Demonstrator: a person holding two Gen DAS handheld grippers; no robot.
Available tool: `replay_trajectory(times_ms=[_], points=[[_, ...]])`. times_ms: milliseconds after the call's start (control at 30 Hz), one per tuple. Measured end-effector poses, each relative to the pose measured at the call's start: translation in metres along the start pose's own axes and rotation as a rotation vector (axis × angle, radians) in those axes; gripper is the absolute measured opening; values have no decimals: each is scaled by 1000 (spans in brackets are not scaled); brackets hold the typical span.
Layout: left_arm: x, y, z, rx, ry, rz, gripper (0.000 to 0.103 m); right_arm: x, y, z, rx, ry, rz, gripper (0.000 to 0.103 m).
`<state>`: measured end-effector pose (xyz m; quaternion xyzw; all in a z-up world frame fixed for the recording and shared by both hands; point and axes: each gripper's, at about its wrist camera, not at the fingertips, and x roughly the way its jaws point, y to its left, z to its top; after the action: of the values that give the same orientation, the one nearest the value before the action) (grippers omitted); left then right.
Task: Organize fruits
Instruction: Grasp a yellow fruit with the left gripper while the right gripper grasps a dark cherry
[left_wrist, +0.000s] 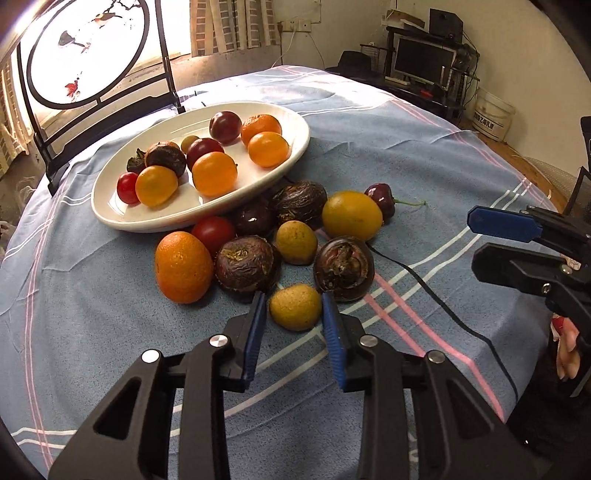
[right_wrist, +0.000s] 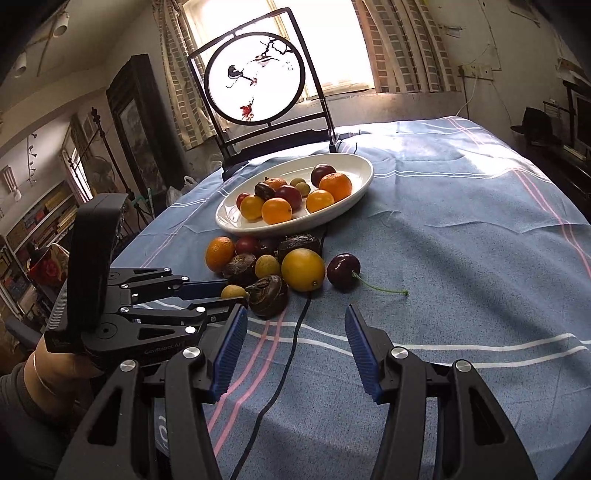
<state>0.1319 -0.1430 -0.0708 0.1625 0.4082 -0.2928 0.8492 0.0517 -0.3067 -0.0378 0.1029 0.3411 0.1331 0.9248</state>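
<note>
A white oval plate (left_wrist: 110, 214) (right_wrist: 362, 173) holds several fruits: orange kumquats, dark plums, a red tomato. A loose pile lies on the cloth in front of it: an orange (left_wrist: 183, 266), dark water chestnuts (left_wrist: 343, 266), a big yellow fruit (left_wrist: 351, 215) (right_wrist: 303, 269), a cherry (left_wrist: 380, 197) (right_wrist: 343, 271). My left gripper (left_wrist: 294, 300) is open, its fingers on either side of a small yellow fruit (left_wrist: 294, 307) (right_wrist: 233, 291), with a gap on each side. My right gripper (right_wrist: 295, 317) is open and empty, short of the cherry.
A round painted screen on a black stand (right_wrist: 255, 77) stands behind the plate. A black cable (right_wrist: 295, 332) runs across the blue cloth under the fruit pile. A desk with a monitor (left_wrist: 423, 59) stands at the far right.
</note>
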Motion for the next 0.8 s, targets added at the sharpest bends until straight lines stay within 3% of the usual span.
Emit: replay_trajectory(times_ms=[167,200,333,567,700,733,800], points=[[2,1,0,-7,11,-21,32,2,-1,2,-9,9,-19,55],[0,3,-1,-16,-3,-36,28,3,-3,3,-8,11,-27,55],[-22,10,-8,-61,-109,-49,28,12,-9,12,-33,42,-82,54],[-55,33,-23,-158,-175,-78,28,47,-18,38,-129,159,-177,50],[-63,42,-27,-173,-184,-59,28,69,-12,42,-220,237,-213,43],[-64,44,-28,-178,-184,-55,28,73,-10,43,-241,247,-218,36],[-64,46,-29,-177,-179,-42,28,79,-7,43,-280,260,-240,32]])
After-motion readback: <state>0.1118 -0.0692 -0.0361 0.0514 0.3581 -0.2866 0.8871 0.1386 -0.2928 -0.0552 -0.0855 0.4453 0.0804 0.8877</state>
